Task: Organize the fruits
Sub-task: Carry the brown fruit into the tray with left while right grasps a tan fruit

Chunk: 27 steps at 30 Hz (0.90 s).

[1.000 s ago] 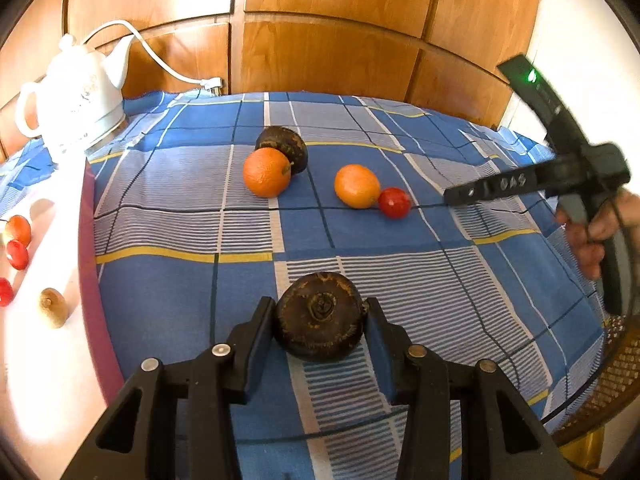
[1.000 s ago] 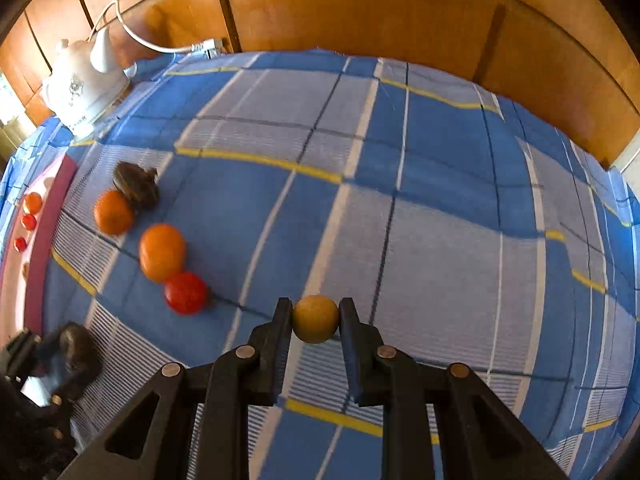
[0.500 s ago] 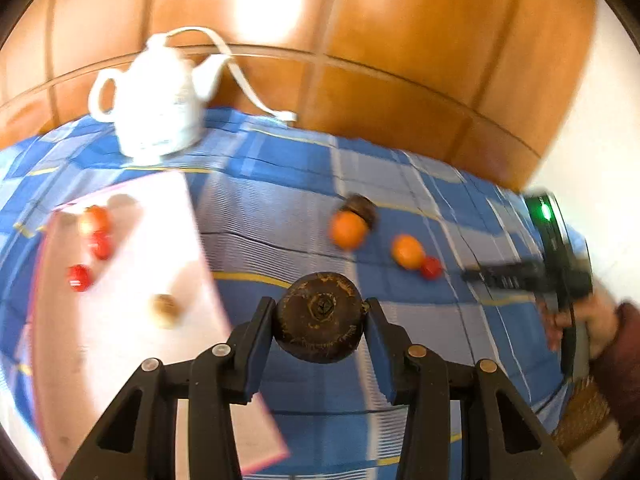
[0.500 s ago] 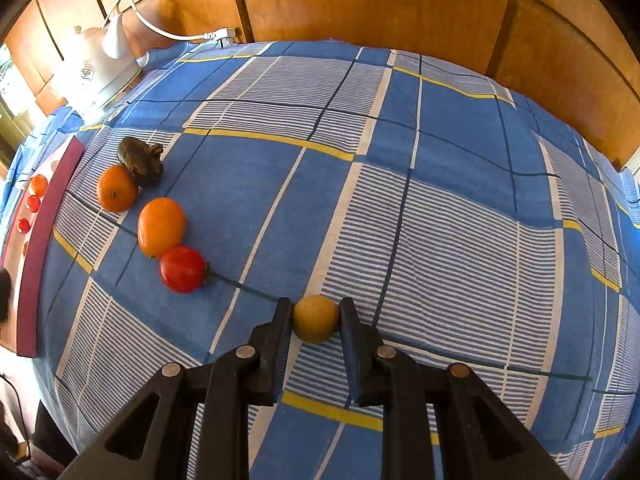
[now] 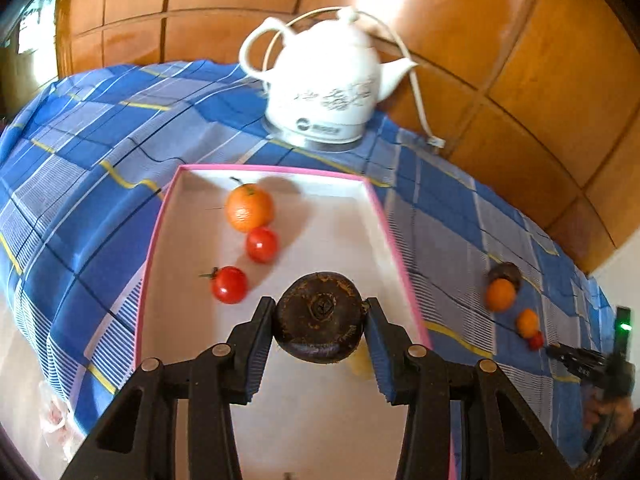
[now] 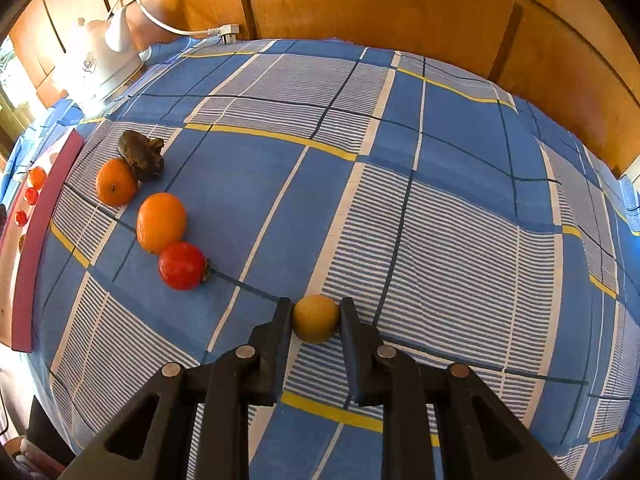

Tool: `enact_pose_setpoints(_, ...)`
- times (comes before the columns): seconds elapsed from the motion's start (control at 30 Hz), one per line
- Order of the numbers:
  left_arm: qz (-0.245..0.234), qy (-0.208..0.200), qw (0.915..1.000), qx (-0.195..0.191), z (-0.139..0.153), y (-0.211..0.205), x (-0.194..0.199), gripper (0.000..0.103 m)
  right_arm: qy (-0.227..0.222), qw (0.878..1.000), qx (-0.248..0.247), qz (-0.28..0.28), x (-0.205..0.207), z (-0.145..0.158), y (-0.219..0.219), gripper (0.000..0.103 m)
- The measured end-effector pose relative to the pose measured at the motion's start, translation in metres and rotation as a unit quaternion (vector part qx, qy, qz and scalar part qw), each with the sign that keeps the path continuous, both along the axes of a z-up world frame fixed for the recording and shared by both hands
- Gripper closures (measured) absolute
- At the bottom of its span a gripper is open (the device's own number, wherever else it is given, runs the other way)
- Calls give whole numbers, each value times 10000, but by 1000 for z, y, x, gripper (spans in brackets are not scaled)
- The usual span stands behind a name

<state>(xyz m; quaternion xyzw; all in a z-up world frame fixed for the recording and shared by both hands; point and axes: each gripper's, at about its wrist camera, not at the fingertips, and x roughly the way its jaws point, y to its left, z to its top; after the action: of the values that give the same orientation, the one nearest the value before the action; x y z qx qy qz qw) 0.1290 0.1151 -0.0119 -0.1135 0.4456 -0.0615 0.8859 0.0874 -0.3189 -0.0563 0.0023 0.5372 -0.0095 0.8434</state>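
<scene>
Left gripper: pinching dark brown fruit, hovering over pink-rimmed tray
Right gripper: clamping small yellow fruit above checked cloth

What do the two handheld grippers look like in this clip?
Both the left gripper and the right gripper are matte black, with angular triangular-cutout arms, silver round pivot screws and flat straight fingers. The left's pads are blue and ribbed. Seen from the left wrist, the right gripper body carries a green light.
</scene>
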Motion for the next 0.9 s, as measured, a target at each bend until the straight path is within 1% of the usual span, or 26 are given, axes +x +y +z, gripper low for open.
enact_pose_setpoints(0.17,-18,84,9999,144,-8,-4,19,58,-1,10000,-9,8,0,0,0,79)
enact_pose_setpoints(0.3,-13,118,9997,215,-9,-10,32,58,1,10000,-5,7,0,0,0,79)
enact_pose_setpoints(0.57,-76,172,9981,583,-20,-23,57,58,-2,10000,-19,16,0,0,1,79)
enact_pose_setpoints(0.67,-12,185,9979,620,-24,-24,57,56,-2,10000,-23,18,0,0,1,79)
enact_pose_setpoints(0.73,32,98,9979,638,-22,-25,52,48,-3,10000,-17,18,0,0,0,79)
enact_pose_setpoints(0.9,283,-162,9961,824,-7,-23,32,47,-9,10000,-52,31,0,0,0,79)
